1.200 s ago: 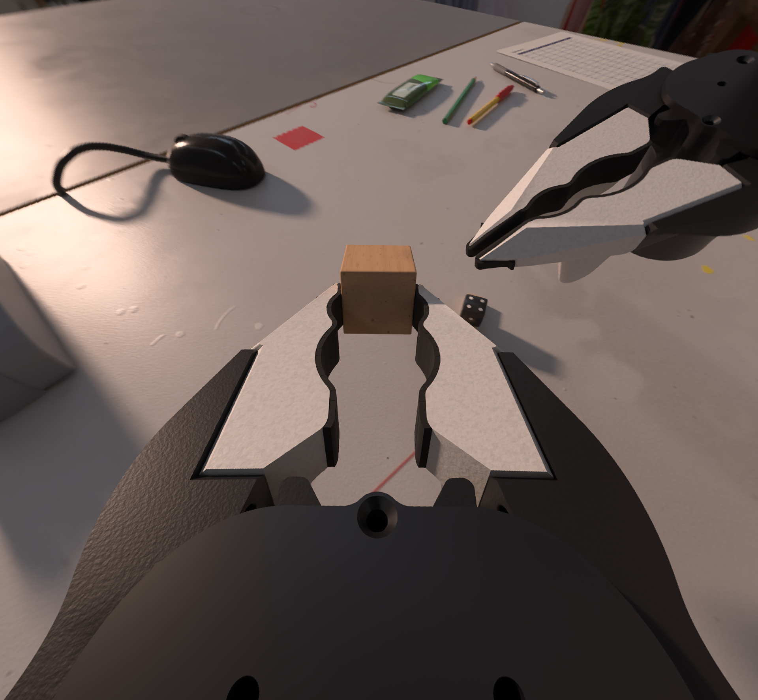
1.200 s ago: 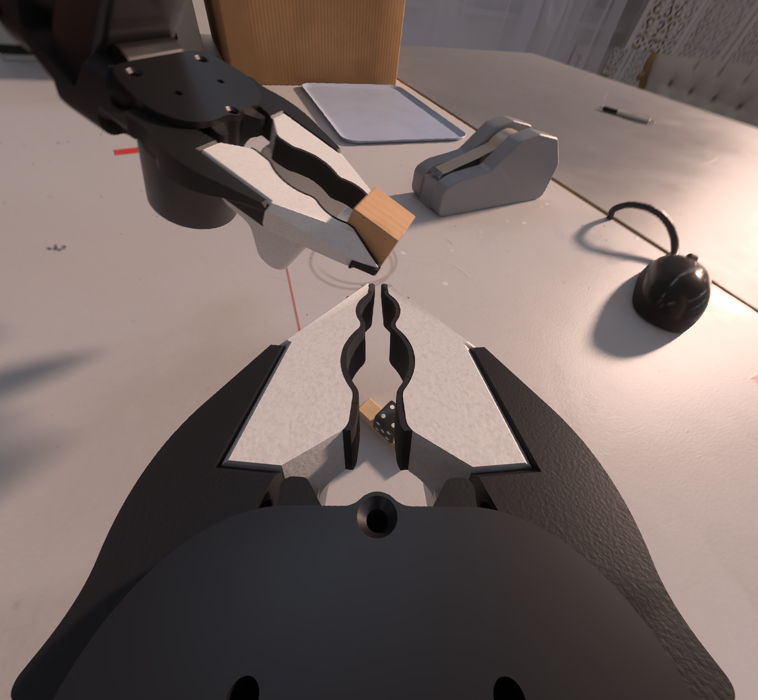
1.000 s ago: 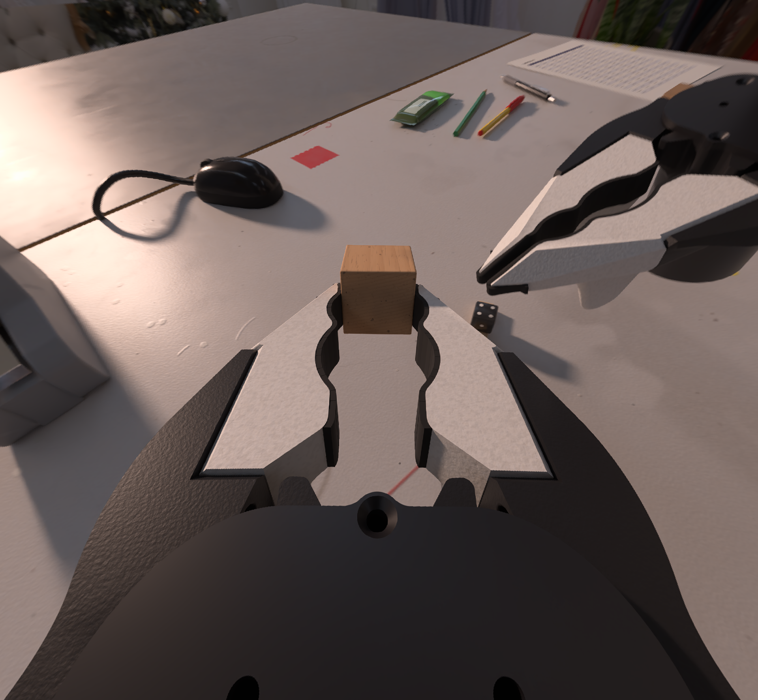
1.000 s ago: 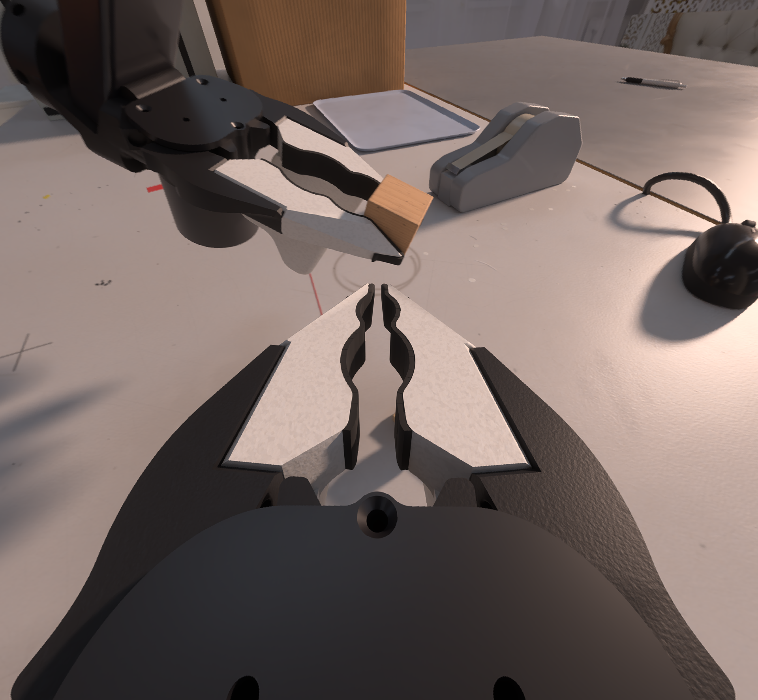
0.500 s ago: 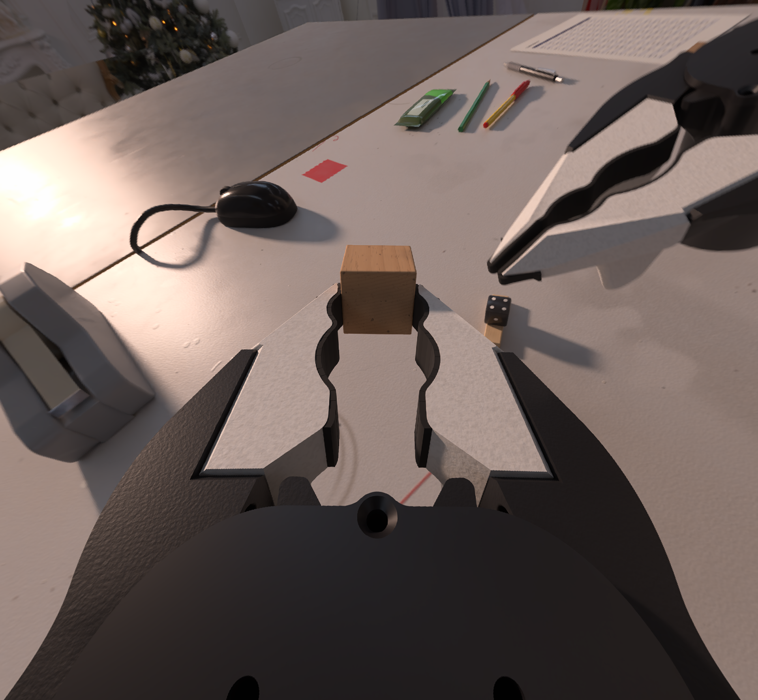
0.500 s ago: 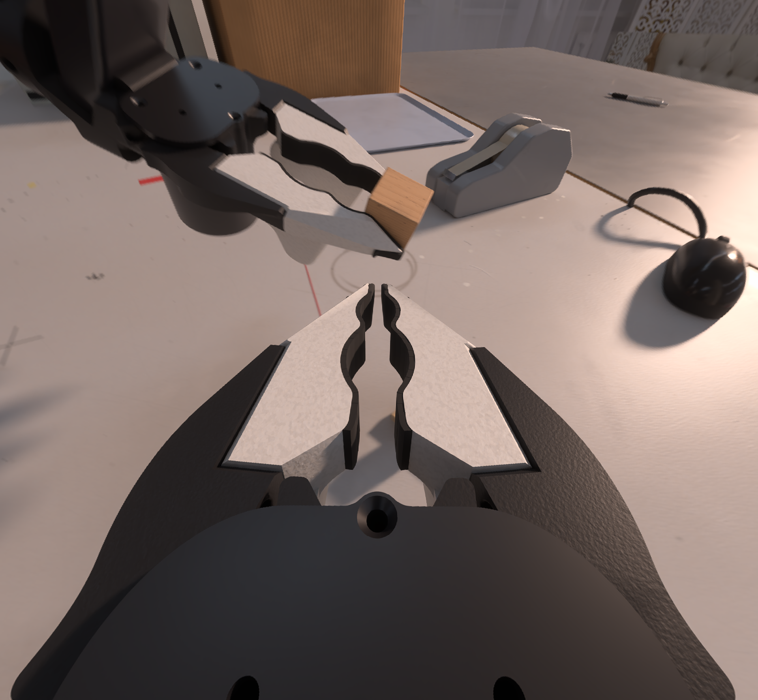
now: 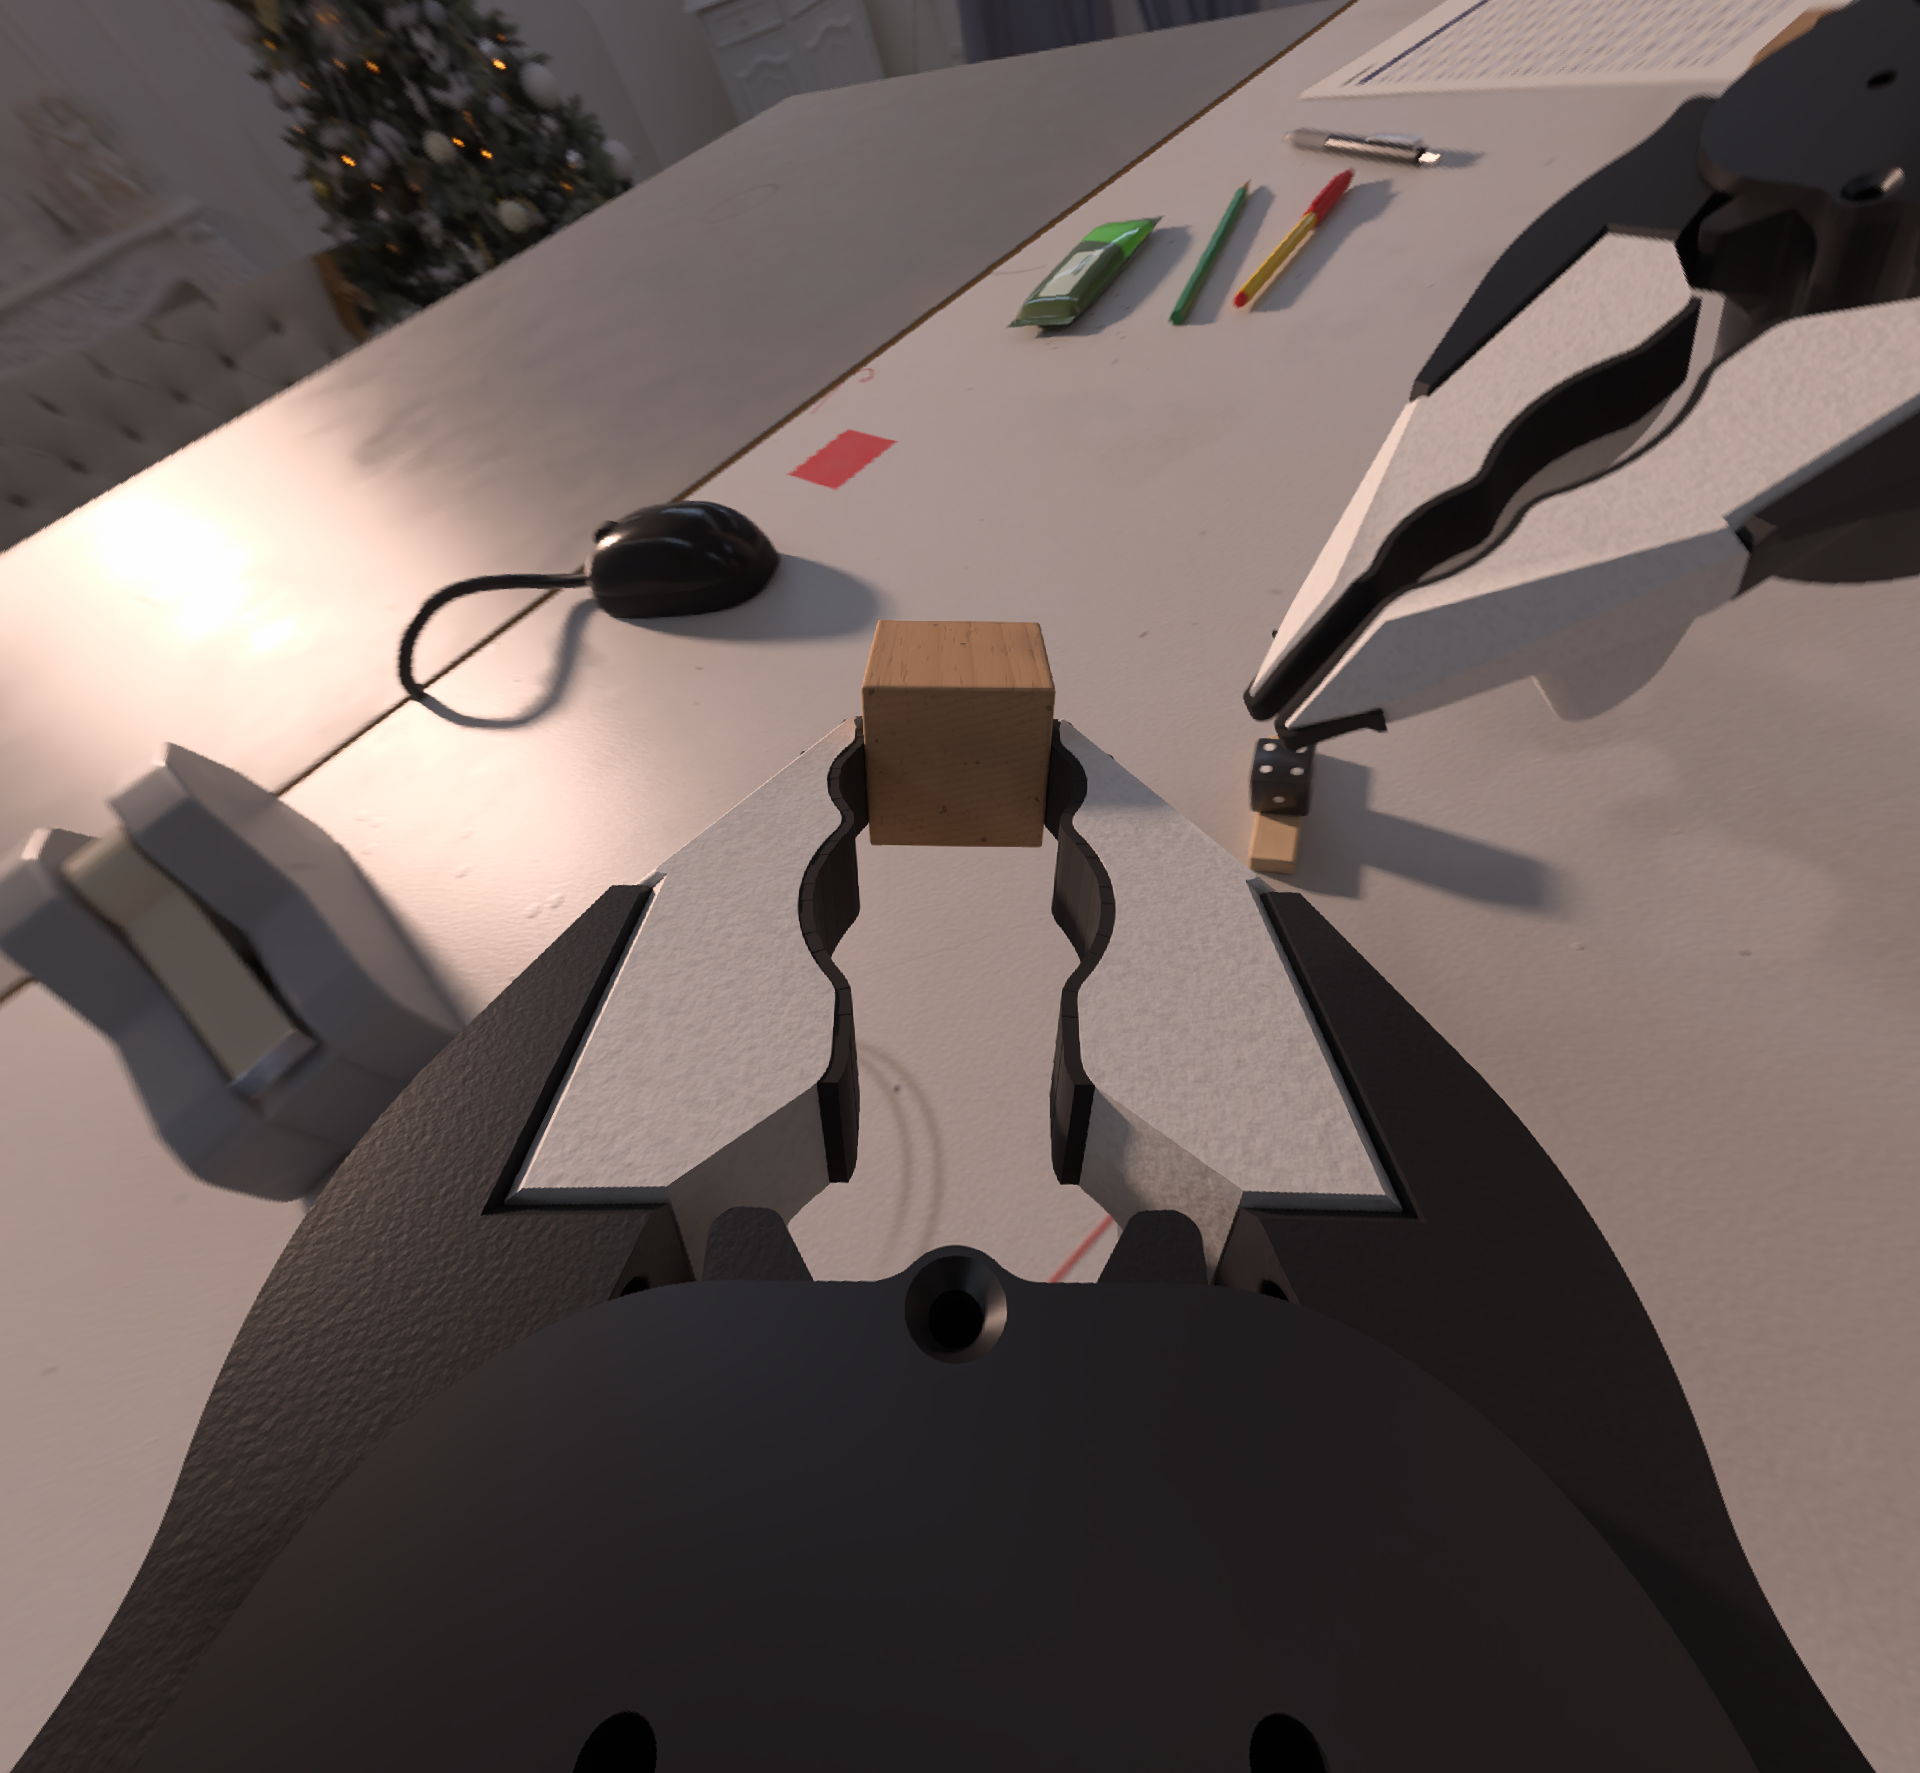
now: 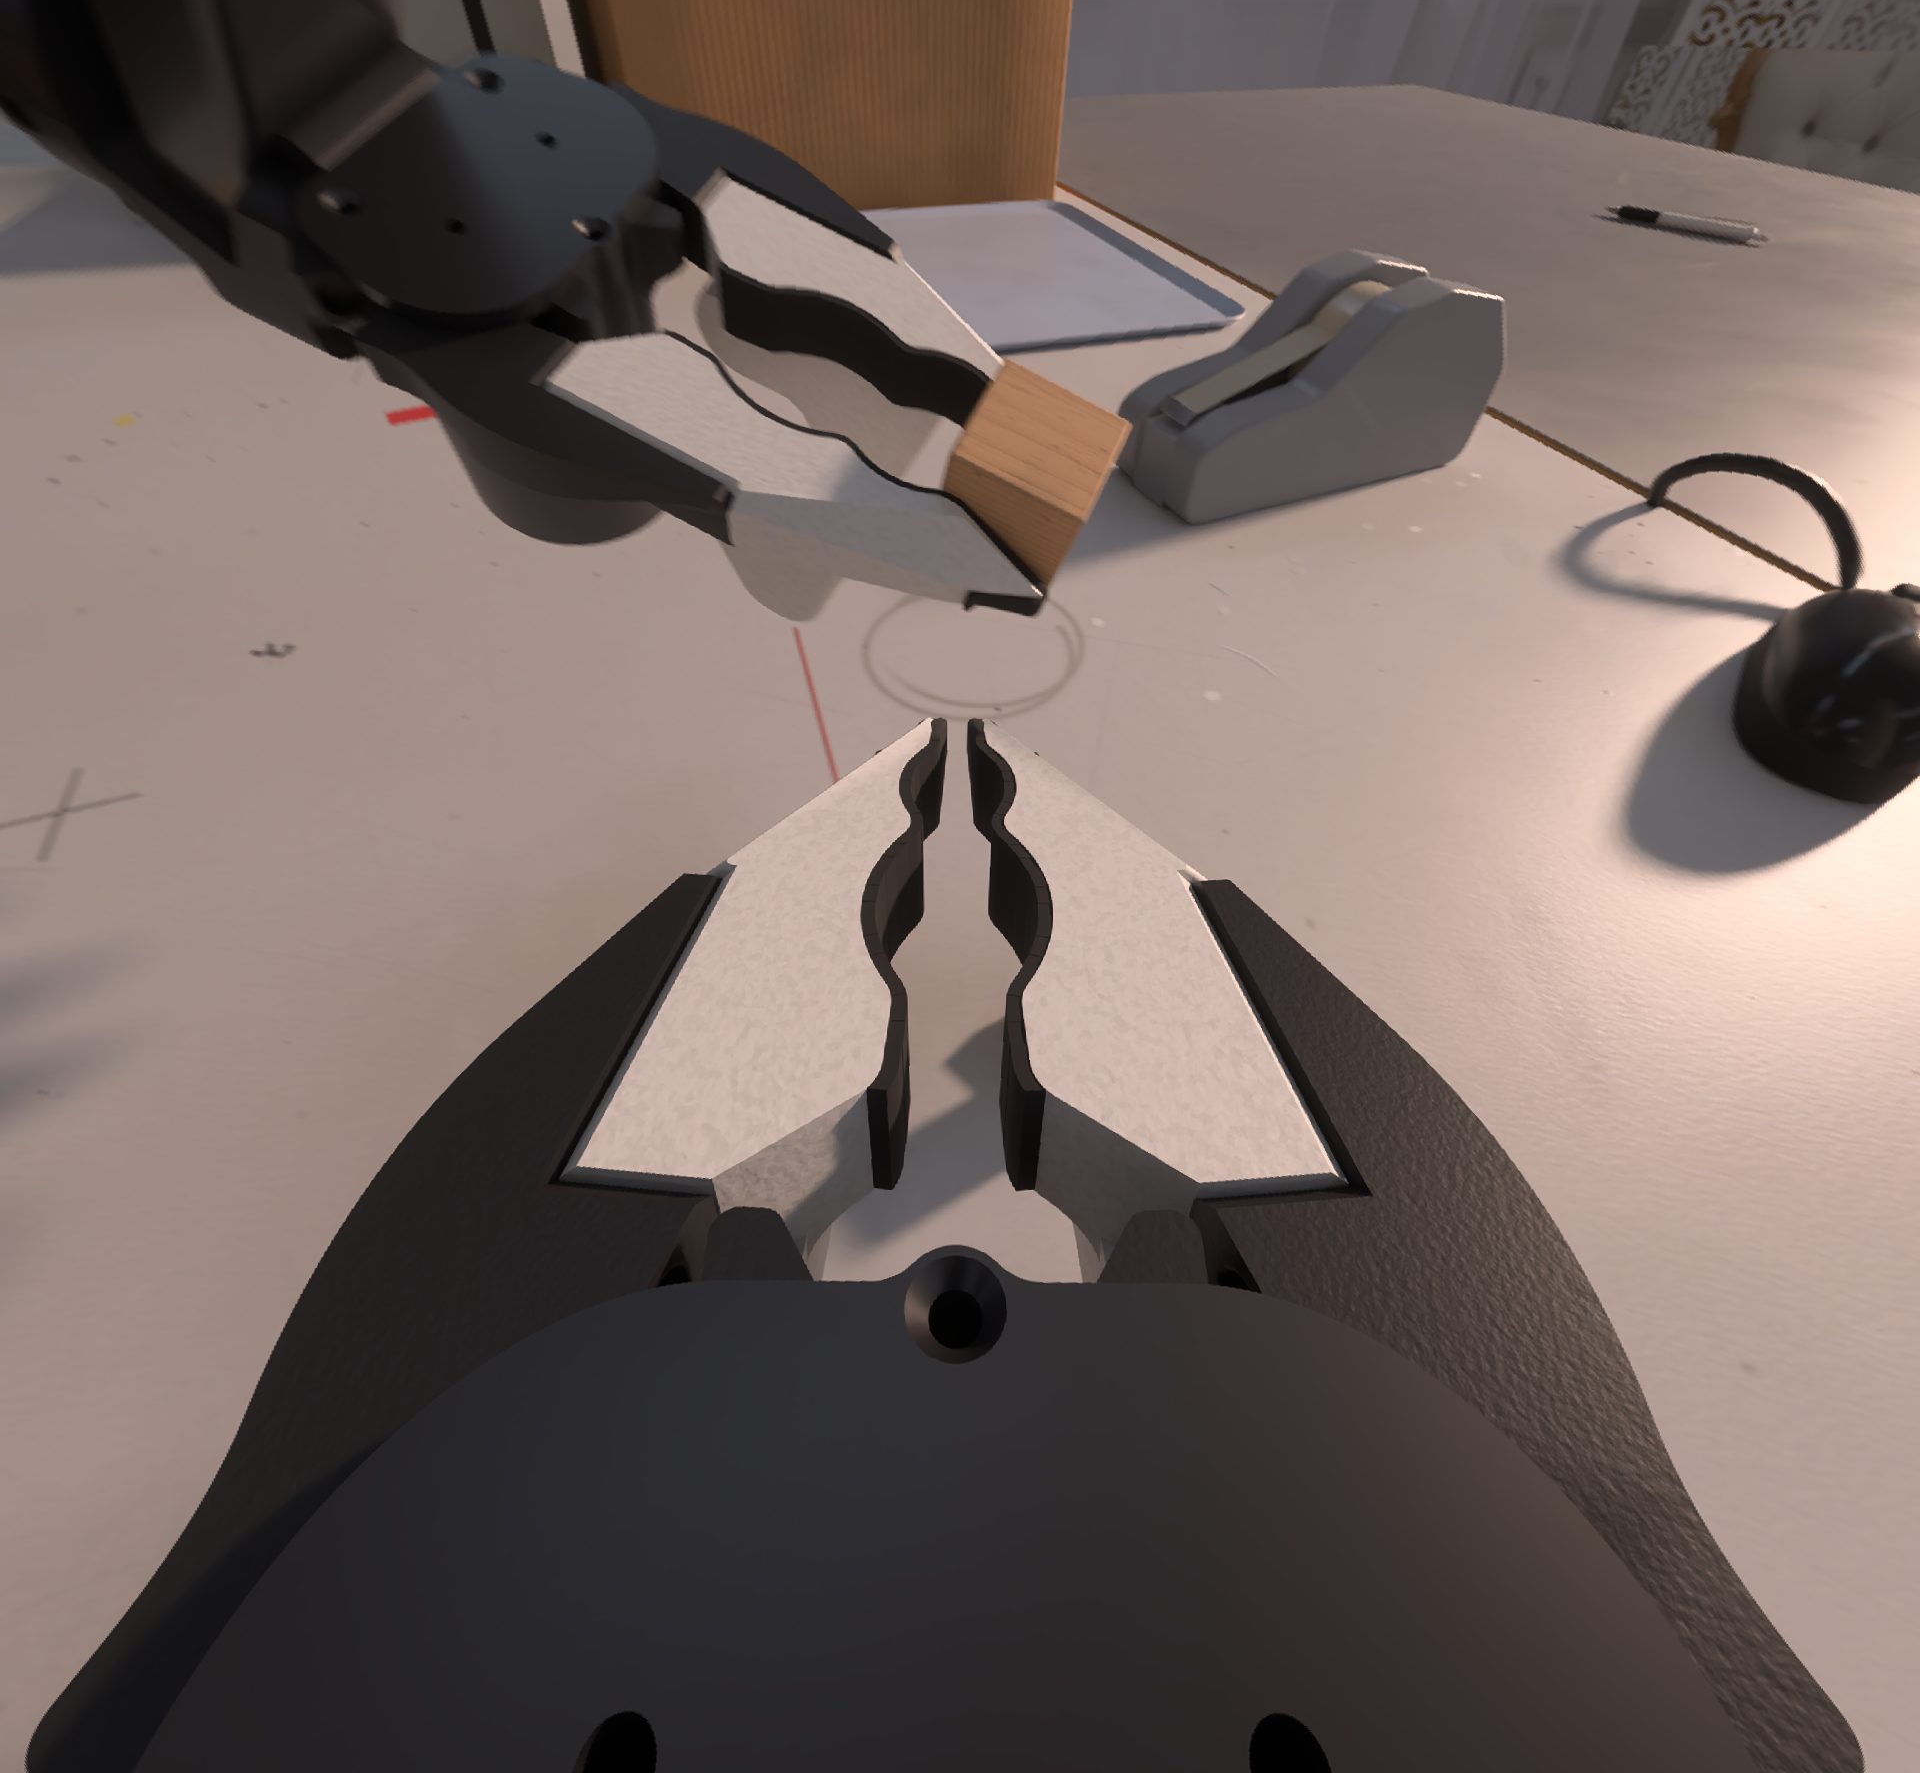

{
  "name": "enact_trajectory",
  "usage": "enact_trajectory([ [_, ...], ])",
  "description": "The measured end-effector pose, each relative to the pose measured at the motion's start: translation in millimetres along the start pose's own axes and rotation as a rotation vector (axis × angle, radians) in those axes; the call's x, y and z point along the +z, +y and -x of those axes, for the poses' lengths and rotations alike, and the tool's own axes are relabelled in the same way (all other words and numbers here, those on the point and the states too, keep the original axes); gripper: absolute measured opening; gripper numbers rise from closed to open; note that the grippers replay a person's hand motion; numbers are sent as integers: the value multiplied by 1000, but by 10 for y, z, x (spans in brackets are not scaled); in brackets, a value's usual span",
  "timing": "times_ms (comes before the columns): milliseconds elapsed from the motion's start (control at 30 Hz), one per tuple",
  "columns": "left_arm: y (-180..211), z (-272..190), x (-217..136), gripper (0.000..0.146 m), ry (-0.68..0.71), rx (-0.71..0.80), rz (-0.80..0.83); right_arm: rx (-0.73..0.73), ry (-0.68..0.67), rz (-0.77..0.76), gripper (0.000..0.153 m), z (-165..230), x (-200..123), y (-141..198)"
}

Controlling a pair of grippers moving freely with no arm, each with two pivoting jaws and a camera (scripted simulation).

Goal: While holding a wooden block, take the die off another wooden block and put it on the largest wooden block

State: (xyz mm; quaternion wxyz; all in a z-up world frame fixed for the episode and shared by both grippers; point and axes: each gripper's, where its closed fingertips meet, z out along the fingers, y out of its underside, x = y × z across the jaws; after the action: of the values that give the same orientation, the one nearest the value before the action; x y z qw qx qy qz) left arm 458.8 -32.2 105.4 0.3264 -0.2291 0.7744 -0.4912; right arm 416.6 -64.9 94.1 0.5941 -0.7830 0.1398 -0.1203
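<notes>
My left gripper (image 7: 954, 759) is shut on a light wooden cube (image 7: 954, 736) and holds it above the table. A black die (image 7: 1285, 776) sits on a small thin wooden block (image 7: 1275, 840) just right of the cube. My right gripper (image 7: 1311, 721) hangs tips-down right above the die, jaws nearly together and empty. In the right wrist view my right gripper (image 8: 954, 734) shows only table between its fingers, and the die is hidden. The left gripper (image 8: 1013, 489) with the cube (image 8: 1039, 466) is just beyond. A tall brown upright block (image 8: 821, 30) stands at the back.
A black corded mouse (image 7: 681, 560) and a grey tape dispenser (image 7: 187, 975) lie to the left. A green packet (image 7: 1081, 274), pencils, pens and a printed sheet (image 7: 1621, 9) lie farther off. A white tray (image 8: 1049, 274) lies by the brown block.
My right gripper has come down until its tips are just above the die. My left gripper has risen and tilted with the cube held, bringing the thin block under the die into view.
</notes>
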Motion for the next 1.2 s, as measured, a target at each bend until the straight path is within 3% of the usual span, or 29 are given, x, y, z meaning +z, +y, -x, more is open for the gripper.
enact_trajectory([
  [133,-10,15,20,33,-46,32,4,108,-37,-6,4,-35,-3,10],
  [233,-2,31,-3,33,-52,47,2,24,11,11,4,-52,8,36],
  [367,-10,35,13,33,-54,31,-5,111,-28,-2,4,-10,32,34],
  [533,-70,49,-27,33,-80,46,-23,83,-40,-20,4,-90,16,44],
  [600,-16,113,-19,33,-84,25,-9,101,-94,-33,7,113,4,14],
  [667,57,433,-146,33,-193,-65,-8,5,-178,-44,14,427,-13,21],
  [733,85,717,-342,33,-250,-134,-41,-22,-42,1,20,270,9,59],
  [800,80,780,-408,33,-262,-123,-31,63,-28,3,24,36,8,79],
  [967,98,619,-286,33,-163,-141,-29,25,23,81,24,-231,-28,221],
  [1100,134,627,-268,33,-133,-190,-54,-5,-44,135,27,-213,-47,294],
  [1200,171,683,-281,33,-140,-218,-65,-8,-128,172,45,-200,-80,365],
])
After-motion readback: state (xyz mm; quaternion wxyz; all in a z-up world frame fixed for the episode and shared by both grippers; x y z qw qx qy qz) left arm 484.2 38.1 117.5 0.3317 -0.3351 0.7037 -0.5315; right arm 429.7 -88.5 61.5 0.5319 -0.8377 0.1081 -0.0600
